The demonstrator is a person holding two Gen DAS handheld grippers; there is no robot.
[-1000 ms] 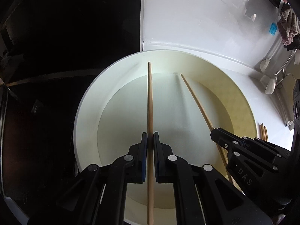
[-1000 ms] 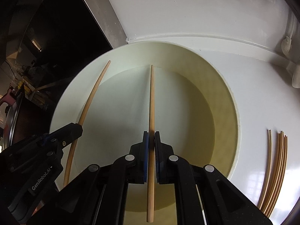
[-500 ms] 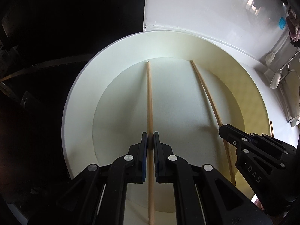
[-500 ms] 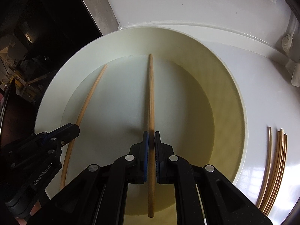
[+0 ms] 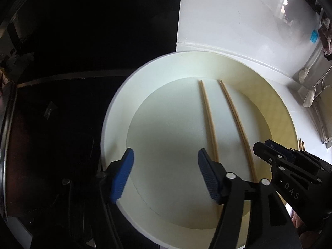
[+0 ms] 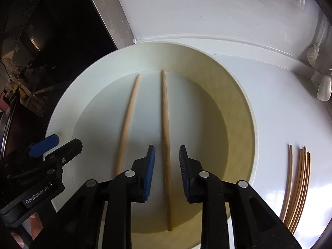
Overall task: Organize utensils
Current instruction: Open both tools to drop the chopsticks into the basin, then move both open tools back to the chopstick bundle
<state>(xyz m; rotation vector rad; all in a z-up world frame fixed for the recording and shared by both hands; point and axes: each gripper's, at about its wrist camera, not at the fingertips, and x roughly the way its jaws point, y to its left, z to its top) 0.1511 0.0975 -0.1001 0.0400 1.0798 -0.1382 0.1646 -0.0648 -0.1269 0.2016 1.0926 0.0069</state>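
Observation:
Two wooden chopsticks lie side by side on the floor of a round cream tray (image 5: 116, 112) (image 6: 62, 103). In the left wrist view the left chopstick (image 5: 208, 118) runs just right of my open left gripper (image 5: 165, 158), and the right chopstick (image 5: 236, 122) lies beyond it, near my right gripper's body. In the right wrist view my right gripper (image 6: 167, 155) is open, its jaws straddling the right chopstick (image 6: 166, 128) without touching it; the left chopstick (image 6: 127, 122) lies to its left. Both grippers are empty.
Several more chopsticks (image 6: 298, 184) lie on the white counter right of the tray. White spoons (image 5: 309, 98) (image 6: 323, 89) hang at the far right. A dark stove area (image 5: 62, 103) borders the tray on the left.
Both grippers have opened and let go of their chopsticks, which now rest on the tray floor. My left gripper has shifted left of its chopstick.

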